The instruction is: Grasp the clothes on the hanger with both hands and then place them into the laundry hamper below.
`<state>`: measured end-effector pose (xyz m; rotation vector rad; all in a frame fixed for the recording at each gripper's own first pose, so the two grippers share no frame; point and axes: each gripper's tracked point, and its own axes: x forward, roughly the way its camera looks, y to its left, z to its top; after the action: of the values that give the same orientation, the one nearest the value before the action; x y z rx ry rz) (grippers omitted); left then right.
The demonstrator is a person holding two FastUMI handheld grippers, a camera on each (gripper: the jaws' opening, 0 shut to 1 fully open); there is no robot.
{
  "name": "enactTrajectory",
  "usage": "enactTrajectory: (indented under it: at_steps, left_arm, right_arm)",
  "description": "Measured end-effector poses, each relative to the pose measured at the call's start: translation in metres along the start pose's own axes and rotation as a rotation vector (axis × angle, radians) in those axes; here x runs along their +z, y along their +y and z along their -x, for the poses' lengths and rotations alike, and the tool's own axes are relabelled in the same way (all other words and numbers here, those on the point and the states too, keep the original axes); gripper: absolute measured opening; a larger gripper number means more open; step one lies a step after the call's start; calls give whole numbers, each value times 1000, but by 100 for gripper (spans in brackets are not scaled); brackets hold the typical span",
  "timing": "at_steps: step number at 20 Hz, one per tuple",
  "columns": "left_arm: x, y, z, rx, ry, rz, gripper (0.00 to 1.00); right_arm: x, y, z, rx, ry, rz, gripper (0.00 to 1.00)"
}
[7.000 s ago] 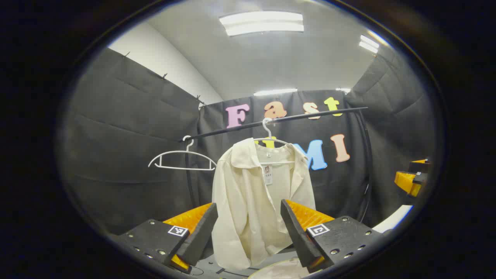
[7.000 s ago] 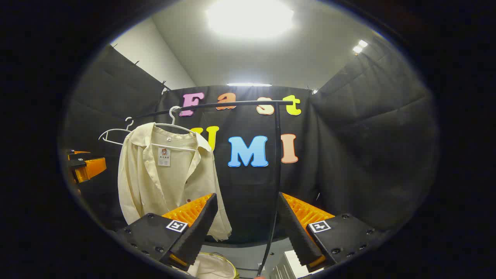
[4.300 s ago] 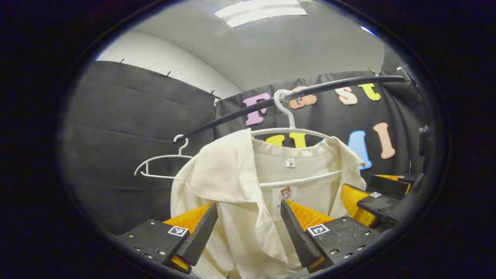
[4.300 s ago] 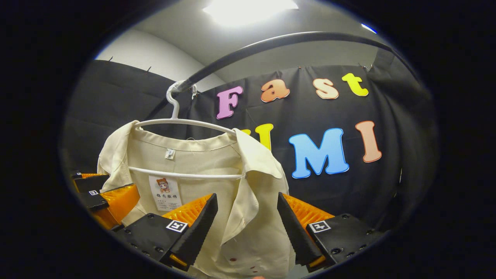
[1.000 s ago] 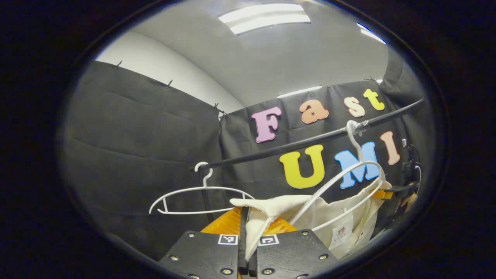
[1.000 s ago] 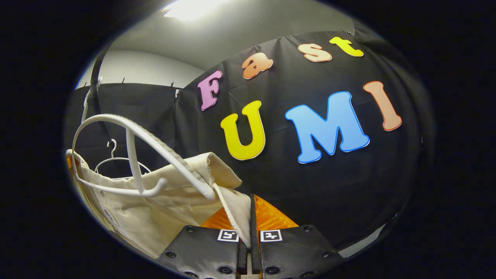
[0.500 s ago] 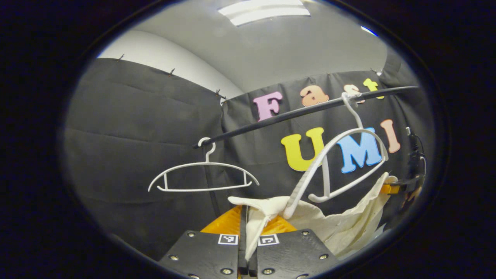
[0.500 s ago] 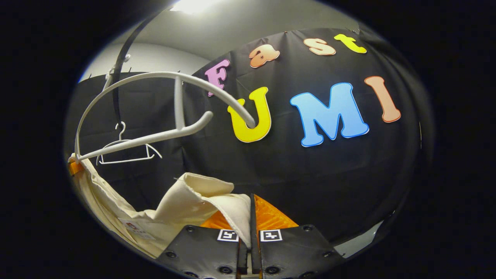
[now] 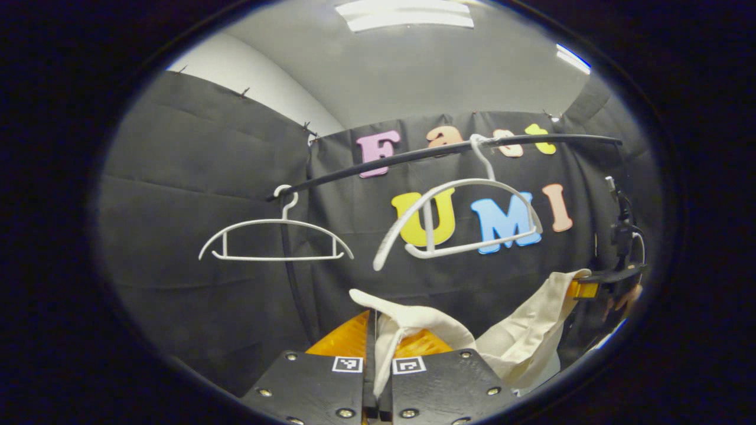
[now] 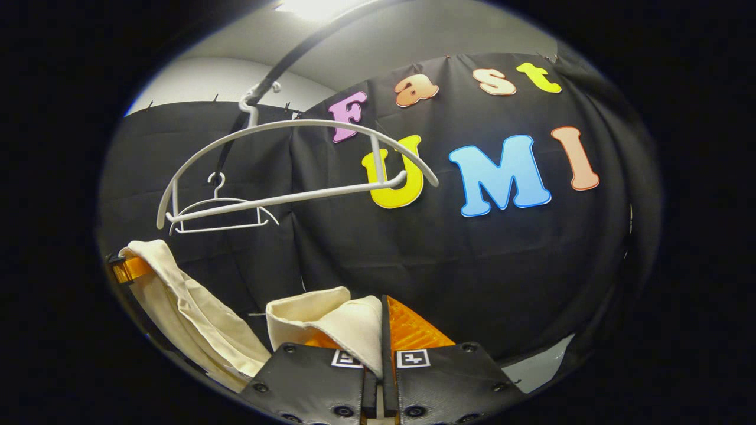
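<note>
Two grippers, left gripper [image 9: 378, 378] and right gripper [image 10: 381, 366], each clench the cream cloth shirt [image 9: 520, 336] at lower centre, below the bare white plastic hanger [image 9: 458, 218]; lower both evenly towards the hamper.

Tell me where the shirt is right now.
The cream shirt is off its hanger and hangs below it, stretched between the left gripper, shut on one end, and the right gripper, shut on the other.
</note>
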<state>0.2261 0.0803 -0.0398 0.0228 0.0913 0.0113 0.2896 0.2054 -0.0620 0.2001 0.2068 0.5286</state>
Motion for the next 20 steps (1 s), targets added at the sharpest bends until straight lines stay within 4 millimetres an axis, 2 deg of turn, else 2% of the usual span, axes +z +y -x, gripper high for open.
enactTrajectory:
  at_steps: [6, 10, 13, 17, 20]
  left_arm:
    - [-10, -64, 31, -154, -1, 35, 4]
    - [-18, -102, 49, -242, -4, 67, 3]
    - [-33, -126, 46, -276, 4, 108, 3]
    - [-75, -134, 45, -274, 42, 159, 3]
    - [-125, -141, 50, -264, 106, 171, 3]
  right_arm:
    - [-10, 45, 54, 35, 6, 15, 9]
    - [-28, 66, 75, 66, 26, 2, 9]
    - [-44, 72, 85, 67, 41, -6, 9]
    - [-81, 70, 92, 58, 80, -67, 9]
    - [-124, 68, 99, 32, 149, -97, 9]
